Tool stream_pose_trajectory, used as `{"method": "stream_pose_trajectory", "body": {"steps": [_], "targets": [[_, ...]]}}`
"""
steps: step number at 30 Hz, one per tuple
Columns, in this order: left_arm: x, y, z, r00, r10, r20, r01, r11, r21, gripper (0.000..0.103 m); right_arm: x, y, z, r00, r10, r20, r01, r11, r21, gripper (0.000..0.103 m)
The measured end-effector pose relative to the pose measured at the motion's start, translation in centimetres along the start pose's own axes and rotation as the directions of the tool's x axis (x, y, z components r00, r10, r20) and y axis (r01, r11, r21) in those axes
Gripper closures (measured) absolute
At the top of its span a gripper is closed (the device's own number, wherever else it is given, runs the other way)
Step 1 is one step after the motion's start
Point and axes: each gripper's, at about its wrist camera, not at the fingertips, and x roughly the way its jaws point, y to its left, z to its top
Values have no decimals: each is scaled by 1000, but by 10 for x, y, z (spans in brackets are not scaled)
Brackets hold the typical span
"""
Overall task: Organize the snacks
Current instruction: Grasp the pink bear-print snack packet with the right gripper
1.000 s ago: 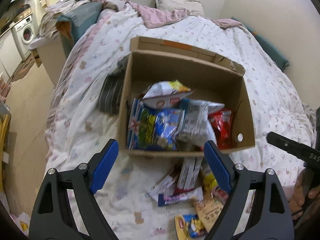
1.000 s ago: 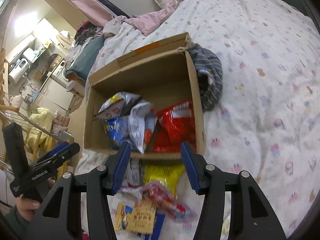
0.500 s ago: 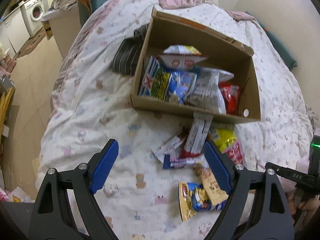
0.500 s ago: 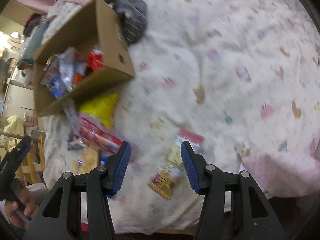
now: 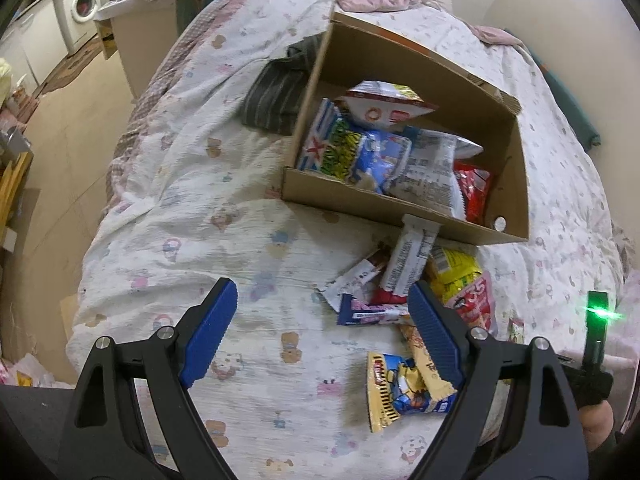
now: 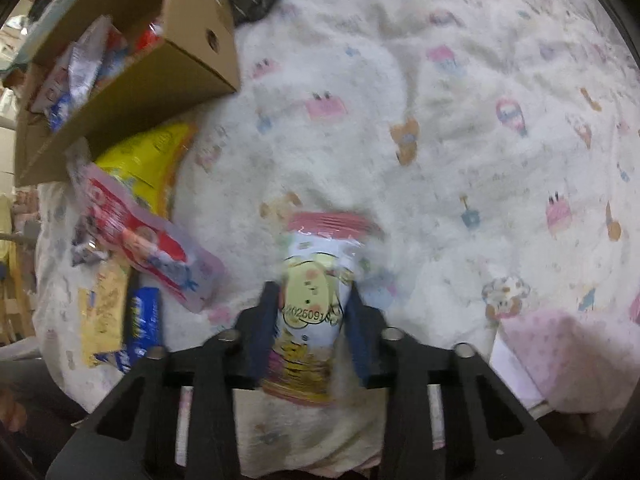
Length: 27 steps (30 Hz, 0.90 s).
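In the left wrist view, the left gripper (image 5: 322,328) hung over the bedspread (image 5: 224,208) with its blue jaws spread wide and nothing between them. Beyond it a cardboard box (image 5: 516,184) sat on the bed, already holding several snack bags, among them a white bag (image 5: 384,106) propped on top, a blue and green one (image 5: 352,152) and a red one (image 5: 474,190). Just in front of the box's near wall lay a loose heap of snacks: a white wrapper (image 5: 412,256) leaning against the cardboard, a yellow bag (image 5: 456,266), a pink packet (image 5: 476,304), a purple bar (image 5: 368,312) and a blue and yellow packet (image 5: 400,392) nearest the gripper. A striped grey cloth (image 5: 276,96) lay against the box's left side. At the right edge a black handle with a green light (image 5: 598,312) showed, with part of a hand (image 5: 596,424) below it. In the right wrist view, blurred in places, the right gripper (image 6: 310,320) pointed down at the bedspread (image 6: 460,100) and its jaws had just been closing; they were clenched on a small yellow and white snack packet (image 6: 316,276) with a red top edge, which lay apart from the heap. The box (image 6: 160,76) was at upper left, with the yellow bag (image 6: 148,160) and the pink packet (image 6: 144,236) below it.
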Motion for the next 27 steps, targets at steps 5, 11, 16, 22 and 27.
{"method": "stream_pose_trajectory", "body": {"steps": [5,11,16,22,27], "targets": [[6,15,-1,1000,14,-21,-15,1000,-25,18,-34,-6,7,980,132,152,-141,989,52,74],[16,18,-4,999,8,-49,-9,1000,-27,18,-61,2,14,939,226,261,-243,969,34,74],[37,-8,-10,991,31,-132,-19,996,88,18,-58,8,19,939,246,238,-262,964,38,74],[61,-86,-25,975,107,-195,18,835,549,20,-53,-4,19,942,242,233,-262,963,56,74],[90,-110,-29,950,184,-253,42,727,685,38,-55,-5,21,938,253,237,-273,961,53,74]]}}
